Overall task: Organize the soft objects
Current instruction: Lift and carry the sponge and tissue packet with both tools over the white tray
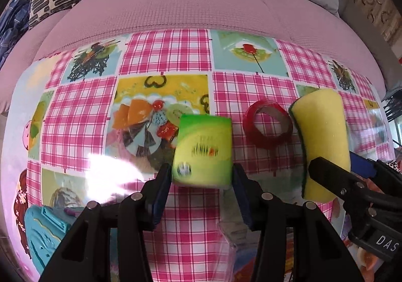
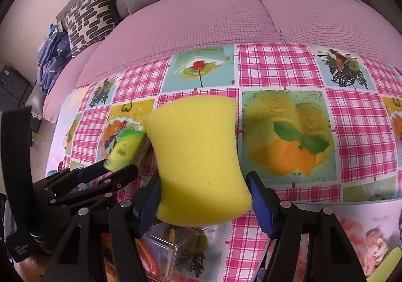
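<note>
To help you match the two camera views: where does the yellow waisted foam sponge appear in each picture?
Left wrist view: yellow waisted foam sponge at right, its green scouring edge showing, held by the right gripper.
Right wrist view: sponge at centre, filling the gap between the jaws.
Shared landmark: the cherry picture square on the tablecloth.

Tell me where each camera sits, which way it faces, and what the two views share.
Left wrist: rides the left claw, looking steeply down at the tablecloth; its jaws hold a green packaged sponge, with the right claw at the right edge.
Right wrist: rides the right claw, facing the sofa; its jaws flank a yellow sponge, with the left claw at left.
Shared: both sponges, both claws, tablecloth, sofa.
</note>
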A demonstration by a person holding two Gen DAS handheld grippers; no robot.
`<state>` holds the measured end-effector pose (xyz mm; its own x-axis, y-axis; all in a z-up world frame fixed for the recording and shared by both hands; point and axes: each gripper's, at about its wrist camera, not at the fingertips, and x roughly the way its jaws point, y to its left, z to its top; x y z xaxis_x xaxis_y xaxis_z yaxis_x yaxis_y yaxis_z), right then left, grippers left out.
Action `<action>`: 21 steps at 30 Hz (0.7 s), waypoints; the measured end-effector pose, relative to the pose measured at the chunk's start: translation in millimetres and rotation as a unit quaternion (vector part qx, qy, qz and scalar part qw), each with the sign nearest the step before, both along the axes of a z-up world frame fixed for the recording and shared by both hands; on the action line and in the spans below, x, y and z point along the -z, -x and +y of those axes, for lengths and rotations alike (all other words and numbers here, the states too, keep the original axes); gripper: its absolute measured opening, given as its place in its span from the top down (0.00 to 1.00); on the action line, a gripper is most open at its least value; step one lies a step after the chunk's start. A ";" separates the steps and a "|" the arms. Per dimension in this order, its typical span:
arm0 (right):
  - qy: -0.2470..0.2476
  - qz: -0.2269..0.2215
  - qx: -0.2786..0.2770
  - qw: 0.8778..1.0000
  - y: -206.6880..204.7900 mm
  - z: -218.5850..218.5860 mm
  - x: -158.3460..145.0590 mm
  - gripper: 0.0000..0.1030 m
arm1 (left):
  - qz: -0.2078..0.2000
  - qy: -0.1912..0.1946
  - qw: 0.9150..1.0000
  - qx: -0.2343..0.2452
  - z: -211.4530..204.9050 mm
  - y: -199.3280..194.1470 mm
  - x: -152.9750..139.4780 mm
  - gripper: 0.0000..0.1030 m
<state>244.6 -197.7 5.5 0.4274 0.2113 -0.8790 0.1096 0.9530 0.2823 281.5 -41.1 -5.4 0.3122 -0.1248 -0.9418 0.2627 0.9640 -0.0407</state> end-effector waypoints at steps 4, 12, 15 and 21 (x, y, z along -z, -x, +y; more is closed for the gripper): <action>0.000 -0.002 0.002 1.000 0.1 -1.1 -0.9 0.33 | -0.010 -0.003 1.000 0.001 -1.2 -2.8 -5.0 0.40; -0.001 -0.001 0.002 1.000 -0.4 -2.7 1.1 0.33 | -0.010 -0.003 1.000 -0.009 5.2 -31.6 6.9 0.40; 0.000 0.000 0.002 1.000 -1.5 -2.2 2.1 0.33 | -0.009 0.000 1.000 -0.003 2.8 -31.6 6.3 0.40; 0.001 -0.001 -0.001 1.000 -2.6 0.0 2.0 0.33 | 0.003 0.001 1.000 0.010 1.9 -39.0 7.8 0.40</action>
